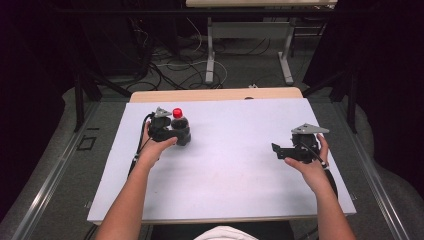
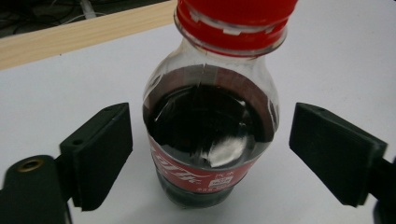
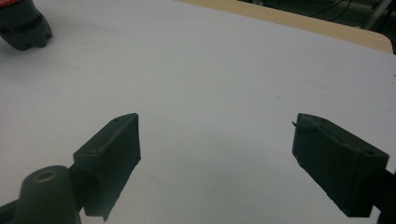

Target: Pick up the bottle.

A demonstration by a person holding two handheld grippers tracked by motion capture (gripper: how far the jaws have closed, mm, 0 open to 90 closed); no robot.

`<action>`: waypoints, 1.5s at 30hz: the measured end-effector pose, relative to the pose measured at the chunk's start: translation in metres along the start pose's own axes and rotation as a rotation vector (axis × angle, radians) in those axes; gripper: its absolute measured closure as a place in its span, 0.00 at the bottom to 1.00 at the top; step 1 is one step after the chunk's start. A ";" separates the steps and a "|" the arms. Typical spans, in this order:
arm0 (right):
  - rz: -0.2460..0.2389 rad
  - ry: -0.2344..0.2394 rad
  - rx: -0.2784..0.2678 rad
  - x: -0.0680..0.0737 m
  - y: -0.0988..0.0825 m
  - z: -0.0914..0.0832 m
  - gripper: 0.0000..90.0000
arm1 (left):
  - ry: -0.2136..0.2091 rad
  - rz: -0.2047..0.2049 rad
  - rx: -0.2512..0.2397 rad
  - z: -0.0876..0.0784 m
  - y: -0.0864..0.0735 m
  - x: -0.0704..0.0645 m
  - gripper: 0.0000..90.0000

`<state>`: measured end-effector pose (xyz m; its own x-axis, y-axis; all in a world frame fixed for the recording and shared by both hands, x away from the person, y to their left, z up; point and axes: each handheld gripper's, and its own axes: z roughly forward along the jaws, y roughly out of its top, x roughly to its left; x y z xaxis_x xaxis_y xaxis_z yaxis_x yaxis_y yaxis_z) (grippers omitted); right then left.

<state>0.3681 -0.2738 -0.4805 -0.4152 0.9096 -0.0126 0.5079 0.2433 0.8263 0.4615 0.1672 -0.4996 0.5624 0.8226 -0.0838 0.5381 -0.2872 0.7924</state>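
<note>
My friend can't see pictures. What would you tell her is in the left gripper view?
A small cola bottle with a red cap and red label stands upright on a white table, seen close up. The left tongs sit around it, one black jaw on each side, with a small gap still showing between each jaw and the bottle.

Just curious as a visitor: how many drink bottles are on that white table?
1. The cola bottle with its red cap stands upright at the table's far left, between the left gripper's open jaws.
</note>
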 end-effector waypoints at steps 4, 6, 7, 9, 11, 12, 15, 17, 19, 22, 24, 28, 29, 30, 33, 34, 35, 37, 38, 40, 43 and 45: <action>0.004 -0.007 0.008 -0.001 -0.002 0.002 0.16 | 0.014 0.002 0.001 0.004 -0.002 -0.002 0.18; 0.004 -0.010 0.008 -0.001 -0.002 0.003 0.16 | 0.012 0.007 0.010 0.006 -0.003 -0.002 0.18; 0.005 -0.003 0.009 -0.001 -0.002 0.004 0.16 | 0.013 0.010 0.008 0.006 -0.003 -0.002 0.19; 0.004 -0.004 0.016 0.000 -0.002 0.004 0.16 | 0.013 0.011 0.014 0.007 -0.004 -0.002 0.21; 0.003 -0.001 0.013 0.001 -0.002 0.004 0.16 | 0.018 0.017 0.023 0.008 -0.004 -0.003 0.22; 0.002 0.001 0.013 0.001 -0.003 0.005 0.16 | 0.022 0.021 0.022 0.009 -0.005 -0.003 0.23; -0.003 0.003 0.018 0.002 -0.003 0.006 0.16 | 0.041 0.008 0.020 0.008 -0.005 -0.003 0.30; -0.003 0.002 0.019 0.002 -0.003 0.006 0.16 | 0.042 0.002 0.012 0.007 -0.007 -0.002 0.31; -0.003 0.003 0.018 0.002 -0.004 0.007 0.16 | 0.035 -0.013 0.003 0.007 -0.009 -0.001 0.31; -0.001 0.003 0.022 0.003 -0.004 0.007 0.16 | 0.039 -0.009 -0.011 0.007 -0.010 -0.002 0.32; -0.008 -0.002 0.015 0.003 -0.004 0.007 0.16 | 0.037 -0.007 -0.015 0.007 -0.011 -0.001 0.32; -0.015 0.009 0.023 0.005 -0.003 0.008 0.16 | 0.028 -0.005 -0.014 0.007 -0.012 0.000 0.32; -0.015 0.009 0.021 0.005 -0.004 0.009 0.17 | 0.027 -0.006 -0.013 0.007 -0.012 0.000 0.32; -0.015 0.009 0.021 0.005 -0.004 0.009 0.17 | 0.027 -0.005 -0.012 0.007 -0.012 0.000 0.32; -0.010 0.008 0.025 0.005 -0.004 0.009 0.17 | 0.015 -0.006 0.000 0.006 -0.012 0.001 0.32; -0.010 0.008 0.026 0.006 -0.004 0.009 0.17 | 0.012 -0.004 0.003 0.006 -0.013 0.001 0.32; -0.011 0.008 0.027 0.006 -0.004 0.009 0.17 | 0.011 -0.001 0.002 0.006 -0.013 0.001 0.32; -0.017 0.008 0.030 0.006 -0.004 0.010 0.17 | 0.014 -0.009 -0.011 0.008 -0.014 0.001 0.32; -0.014 0.009 0.030 0.007 -0.004 0.010 0.17 | 0.014 -0.001 0.006 0.007 -0.014 0.001 0.32; -0.013 0.009 0.031 0.008 -0.004 0.010 0.17 | 0.014 0.000 0.002 0.008 -0.014 0.002 0.32; -0.011 0.014 0.028 0.008 -0.004 0.010 0.17 | 0.014 -0.001 0.004 0.009 -0.015 0.001 0.32; -0.010 0.010 0.030 0.008 -0.004 0.010 0.17 | 0.014 0.002 0.004 0.009 -0.015 0.001 0.32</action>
<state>0.3703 -0.2645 -0.4898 -0.4280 0.9036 -0.0154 0.5258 0.2628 0.8090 0.4601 0.1679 -0.5168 0.5547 0.8288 -0.0735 0.5392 -0.2908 0.7904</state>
